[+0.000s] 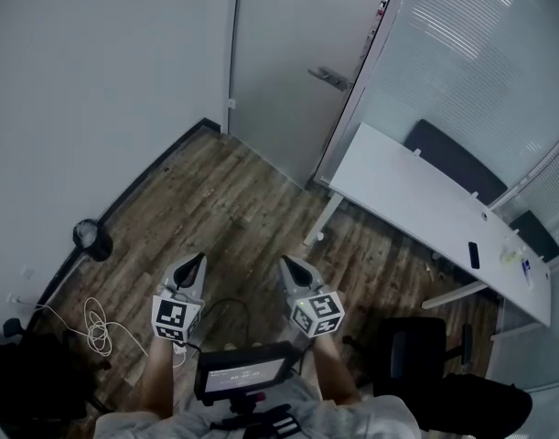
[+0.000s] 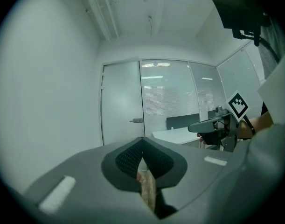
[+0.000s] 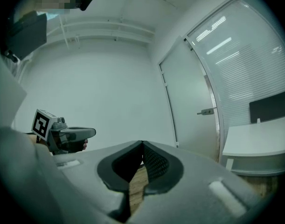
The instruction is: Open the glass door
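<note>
Glass door [image 1: 279, 71] stands shut; left hand-held gripper [image 1: 198, 261] and right hand-held gripper [image 1: 287, 263] closed, empty.

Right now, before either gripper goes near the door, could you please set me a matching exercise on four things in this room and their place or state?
Things:
1. glass door
2. white table
3. coiled white cable
4. left gripper

Place or state:
A. jaws together, nothing between them
B. closed, with its handle on the right in the head view
C. lying on the wooden floor near the left wall
D. standing along the glass partition

Pairs: 1-B, 2-D, 3-C, 4-A
</note>
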`<state>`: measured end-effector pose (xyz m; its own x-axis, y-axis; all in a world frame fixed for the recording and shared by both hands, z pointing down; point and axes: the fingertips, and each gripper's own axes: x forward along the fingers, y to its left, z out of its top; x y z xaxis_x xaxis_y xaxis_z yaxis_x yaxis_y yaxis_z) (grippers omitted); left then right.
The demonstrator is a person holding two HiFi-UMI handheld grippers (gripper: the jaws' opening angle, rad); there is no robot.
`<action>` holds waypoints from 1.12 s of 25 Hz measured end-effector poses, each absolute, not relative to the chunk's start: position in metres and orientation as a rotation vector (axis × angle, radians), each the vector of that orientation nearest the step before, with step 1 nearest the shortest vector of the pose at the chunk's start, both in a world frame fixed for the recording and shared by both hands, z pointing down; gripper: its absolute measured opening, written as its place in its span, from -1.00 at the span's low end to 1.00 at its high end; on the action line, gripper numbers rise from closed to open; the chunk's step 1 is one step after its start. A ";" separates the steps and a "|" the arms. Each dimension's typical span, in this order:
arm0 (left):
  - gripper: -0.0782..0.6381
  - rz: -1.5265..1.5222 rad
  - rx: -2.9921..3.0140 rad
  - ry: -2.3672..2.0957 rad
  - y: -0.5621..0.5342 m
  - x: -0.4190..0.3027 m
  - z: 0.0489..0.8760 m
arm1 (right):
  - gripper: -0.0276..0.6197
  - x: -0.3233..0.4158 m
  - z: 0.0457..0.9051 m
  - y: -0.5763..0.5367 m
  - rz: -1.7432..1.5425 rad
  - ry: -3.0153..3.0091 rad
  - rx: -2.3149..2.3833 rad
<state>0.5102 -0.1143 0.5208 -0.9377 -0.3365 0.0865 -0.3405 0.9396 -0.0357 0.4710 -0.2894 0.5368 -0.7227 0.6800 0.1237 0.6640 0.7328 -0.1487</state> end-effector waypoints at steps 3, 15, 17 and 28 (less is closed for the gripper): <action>-0.77 0.096 0.534 -3.022 -0.105 0.502 0.521 | -0.91 0.461 0.542 -0.286 0.134 -2.768 -1.049; -0.77 0.066 0.573 -2.997 -0.077 0.443 0.532 | -0.91 0.407 0.552 -0.259 0.139 -2.767 -1.002; -0.77 0.061 0.575 -2.992 -0.075 0.427 0.536 | -0.91 0.392 0.554 -0.257 0.143 -2.767 -0.999; -0.77 0.086 0.543 -3.009 -0.045 0.288 0.524 | -0.91 0.254 0.549 -0.233 0.156 -2.768 -1.023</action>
